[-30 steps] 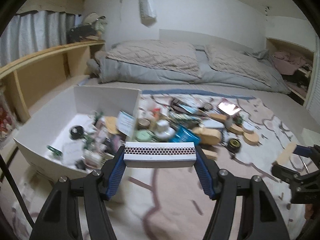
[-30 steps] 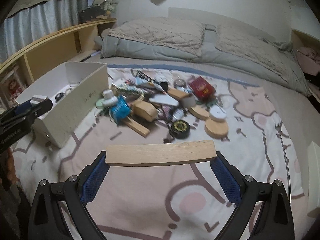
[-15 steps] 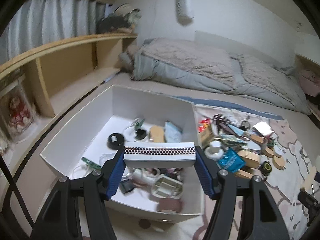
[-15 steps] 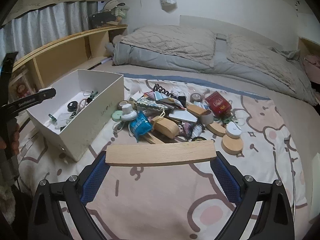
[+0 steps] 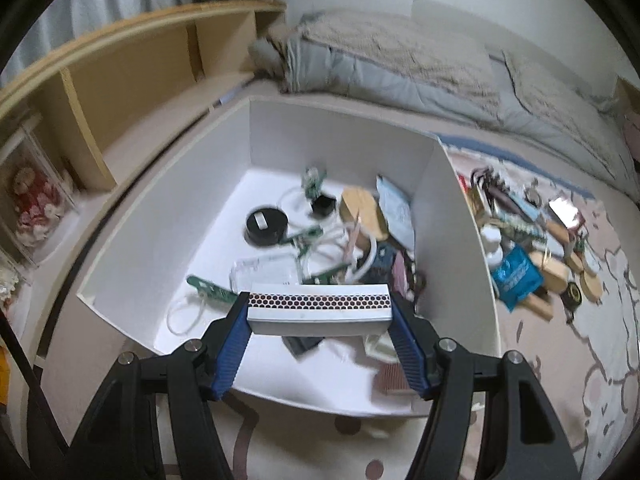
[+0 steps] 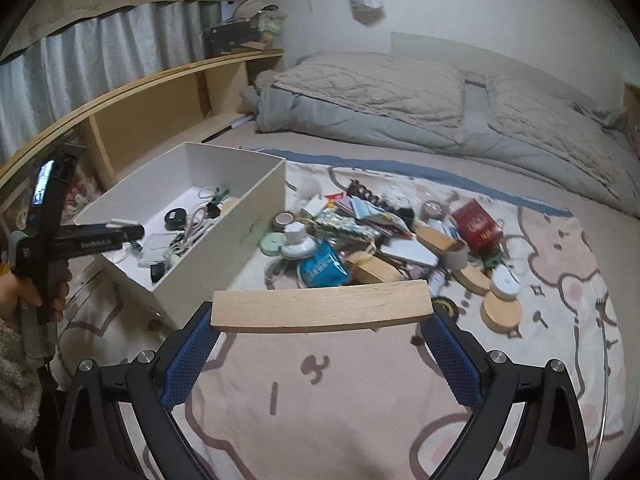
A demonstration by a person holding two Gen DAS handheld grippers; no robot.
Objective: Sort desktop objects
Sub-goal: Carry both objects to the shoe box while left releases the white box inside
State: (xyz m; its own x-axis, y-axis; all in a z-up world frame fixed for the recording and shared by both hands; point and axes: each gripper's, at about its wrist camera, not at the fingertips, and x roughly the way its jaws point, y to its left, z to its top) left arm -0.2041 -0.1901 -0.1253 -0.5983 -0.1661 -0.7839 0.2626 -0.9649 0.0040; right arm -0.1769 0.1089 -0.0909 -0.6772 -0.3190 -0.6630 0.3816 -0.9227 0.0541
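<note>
My left gripper (image 5: 319, 312) is shut on a white matchbox (image 5: 318, 309) with a honeycomb striking strip, held end to end over the near part of the open white box (image 5: 452, 216). The box holds a black round tin (image 5: 266, 224), cables, green circuit boards and wooden pieces. My right gripper (image 6: 322, 314) is shut on a pale wooden block (image 6: 321, 306), held above the patterned blanket (image 6: 360, 400). A pile of small objects (image 6: 372, 236) lies beyond it, right of the white box (image 6: 256, 236). In the right wrist view the left gripper (image 6: 120, 230) hangs over the box.
A wooden shelf unit (image 5: 132, 76) runs along the left behind the box. A folded grey duvet (image 6: 420, 104) lies at the back of the bed. Round wooden discs (image 6: 502, 312) and a red box (image 6: 478, 228) sit at the pile's right side.
My left gripper carried the matchbox left from over the pile to above the white box and tilted downward. My right gripper rose a little with the wooden block.
</note>
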